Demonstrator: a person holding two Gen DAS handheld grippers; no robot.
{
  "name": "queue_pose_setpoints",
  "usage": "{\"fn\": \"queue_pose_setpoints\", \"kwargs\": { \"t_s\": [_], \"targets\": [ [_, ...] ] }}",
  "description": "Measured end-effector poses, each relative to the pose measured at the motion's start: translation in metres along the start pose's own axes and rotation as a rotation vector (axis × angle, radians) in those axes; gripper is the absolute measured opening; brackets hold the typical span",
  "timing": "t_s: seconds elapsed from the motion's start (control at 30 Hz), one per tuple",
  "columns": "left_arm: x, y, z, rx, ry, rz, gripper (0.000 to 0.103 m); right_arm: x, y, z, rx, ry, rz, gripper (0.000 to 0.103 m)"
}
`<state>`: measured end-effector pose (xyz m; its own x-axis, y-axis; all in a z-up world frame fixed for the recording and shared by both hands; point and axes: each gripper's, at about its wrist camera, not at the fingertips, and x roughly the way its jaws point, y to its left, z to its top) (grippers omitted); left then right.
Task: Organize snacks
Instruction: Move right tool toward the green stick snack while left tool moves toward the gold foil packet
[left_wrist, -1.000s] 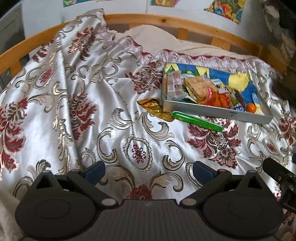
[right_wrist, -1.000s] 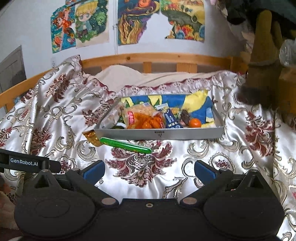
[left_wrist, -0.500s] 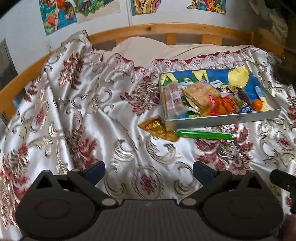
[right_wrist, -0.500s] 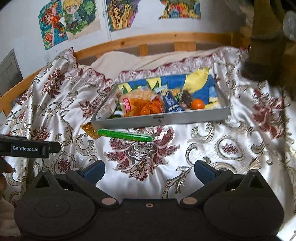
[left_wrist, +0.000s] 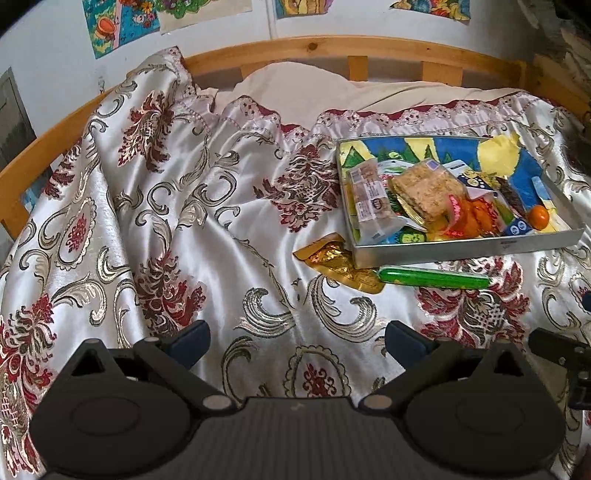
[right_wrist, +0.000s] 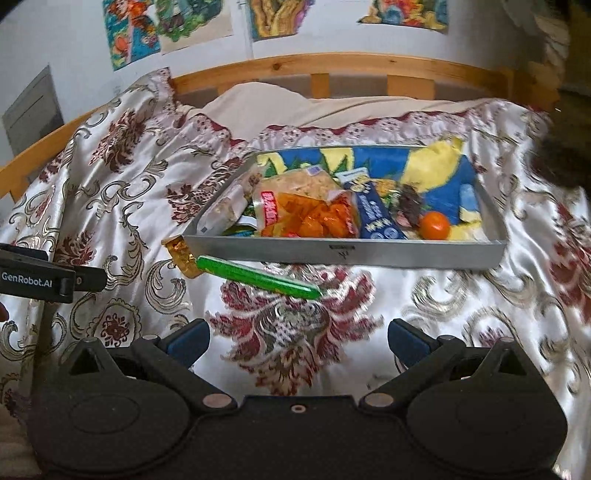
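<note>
Clearly both the left hand-held gripper (left_wrist: 295, 339) and the right hand-held gripper (right_wrist: 297, 338) hang wide and empty over the bed (left_wrist: 221, 236). At the right one's 12 o'clock lies a slim, glossy green stick pack (right_wrist: 258, 277) just before the snack tray (right_wrist: 343, 254), a crinkled gold wrapper (left_wrist: 338, 264) at its left end. I'd guess it is light, fairly stiff and slippery, best pinched across its middle.

Both claws (left_wrist: 295, 343) (right_wrist: 297, 341) nearer tray (right_wrist: 369, 254).

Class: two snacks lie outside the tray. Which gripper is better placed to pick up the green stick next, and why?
Right, probably. The green stick lies just ahead of the open right gripper; from the left gripper it sits off to the right.
</note>
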<state>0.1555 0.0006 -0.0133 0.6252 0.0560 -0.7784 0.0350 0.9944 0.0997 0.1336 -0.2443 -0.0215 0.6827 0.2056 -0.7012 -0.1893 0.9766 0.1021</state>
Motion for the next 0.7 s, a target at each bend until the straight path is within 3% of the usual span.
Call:
{"fn": "queue_pose_setpoints", "kwargs": {
  "t_s": [0.3, 0.53, 0.7],
  "targets": [
    [0.032, 0.016, 0.021, -0.01, 0.038, 0.059, 0.103, 0.05, 0.0, 0.015, -0.113, -0.02, 0.097, 0.102],
    [0.062, 0.029, 0.035, -0.042, 0.094, 0.107, 0.103, 0.081, 0.004, 0.02, -0.183, -0.02, 0.099, 0.102],
    [0.072, 0.033, 0.044, -0.047, 0.082, 0.097, 0.103, 0.096, 0.01, 0.024, -0.231, -0.025, 0.117, 0.102]
  ]
}}
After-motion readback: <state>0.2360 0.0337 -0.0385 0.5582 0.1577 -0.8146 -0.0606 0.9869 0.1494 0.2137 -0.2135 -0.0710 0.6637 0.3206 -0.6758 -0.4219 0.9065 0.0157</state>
